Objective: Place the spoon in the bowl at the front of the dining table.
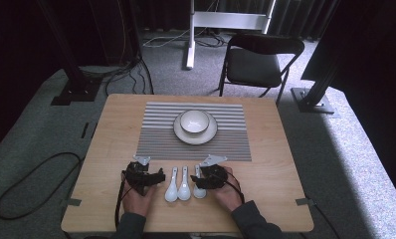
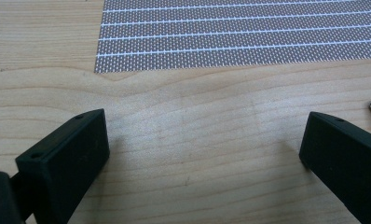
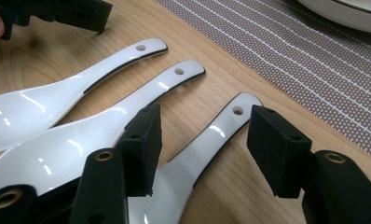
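1. We saw three white spoons lying side by side on the wooden counter (image 1: 265, 164), near its front edge and between the two hands, handles pointing toward the striped placemat (image 1: 158, 134).
2. The right tongs (image 3: 203, 140) were released, their black jaws standing on either side of the handle of the rightmost spoon (image 3: 211, 140) without pressing it; a gap showed on both sides of the handle.
3. In the high view the right tongs (image 1: 202, 180) lay low over that rightmost spoon (image 1: 199, 191), with the person's right hand (image 1: 229, 195) behind them.
4. The middle spoon (image 3: 99, 130) lay just beside the rightmost one, and the left spoon (image 3: 58, 93) lay just beyond it; each handle end had a small hole.
5. The left tongs (image 2: 204, 140) were released too, jaws set wide over bare wood with nothing between them, the placemat's near edge ahead of them.
6. In the high view the left tongs (image 1: 147, 179) sat just left of the left spoon (image 1: 171, 191), apart from it, held in the left hand (image 1: 139, 199).
7. On the placemat stood a white plate (image 1: 181, 133) with a white bowl (image 1: 195, 121) set on it, well apart from the spoons.
8. A dark folding chair (image 1: 258, 62) stood on the floor beyond the far edge of the counter.
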Demonstrator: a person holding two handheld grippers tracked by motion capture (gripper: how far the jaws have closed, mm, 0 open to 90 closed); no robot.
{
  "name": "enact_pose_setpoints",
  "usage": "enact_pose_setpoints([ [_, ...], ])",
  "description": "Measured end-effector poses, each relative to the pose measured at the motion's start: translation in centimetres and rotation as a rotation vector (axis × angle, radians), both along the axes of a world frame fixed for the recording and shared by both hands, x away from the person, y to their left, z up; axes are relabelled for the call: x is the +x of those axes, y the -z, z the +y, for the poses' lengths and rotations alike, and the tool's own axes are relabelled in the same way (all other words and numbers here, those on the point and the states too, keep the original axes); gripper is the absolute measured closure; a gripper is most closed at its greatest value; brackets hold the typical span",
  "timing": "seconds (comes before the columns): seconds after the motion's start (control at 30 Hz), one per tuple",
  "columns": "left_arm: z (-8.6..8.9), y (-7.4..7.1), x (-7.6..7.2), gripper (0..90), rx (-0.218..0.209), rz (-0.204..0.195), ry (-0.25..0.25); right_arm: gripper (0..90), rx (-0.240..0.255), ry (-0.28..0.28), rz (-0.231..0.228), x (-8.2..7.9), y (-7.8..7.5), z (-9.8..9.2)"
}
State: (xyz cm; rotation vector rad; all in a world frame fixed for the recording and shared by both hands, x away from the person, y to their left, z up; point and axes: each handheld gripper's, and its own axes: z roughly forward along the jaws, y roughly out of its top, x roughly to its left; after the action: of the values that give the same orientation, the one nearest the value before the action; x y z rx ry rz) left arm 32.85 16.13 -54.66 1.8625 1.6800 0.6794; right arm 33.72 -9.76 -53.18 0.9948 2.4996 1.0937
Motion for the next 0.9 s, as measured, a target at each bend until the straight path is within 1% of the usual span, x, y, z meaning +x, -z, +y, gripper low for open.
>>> enact_pose_setpoints([
  [0.17,0.0,0.0,0.0,1.7,0.0,0.0,0.0,46.5,-0.012,0.003,-0.004,0.08,0.16,0.42],
  [0.47,0.0,0.0,0.0,1.7,0.0,0.0,0.0,52.7,-0.061,0.011,-0.009,0.1,0.59,0.73],
  [0.67,0.0,0.01,0.0,1.7,0.0,-0.001,0.0,61.2,-0.077,0.02,-0.008,0.13,0.52,0.63],
  [0.9,0.0,0.01,0.0,1.7,0.0,0.0,0.001,71.0,-0.088,0.059,0.0,0.42,0.37,0.07],
])
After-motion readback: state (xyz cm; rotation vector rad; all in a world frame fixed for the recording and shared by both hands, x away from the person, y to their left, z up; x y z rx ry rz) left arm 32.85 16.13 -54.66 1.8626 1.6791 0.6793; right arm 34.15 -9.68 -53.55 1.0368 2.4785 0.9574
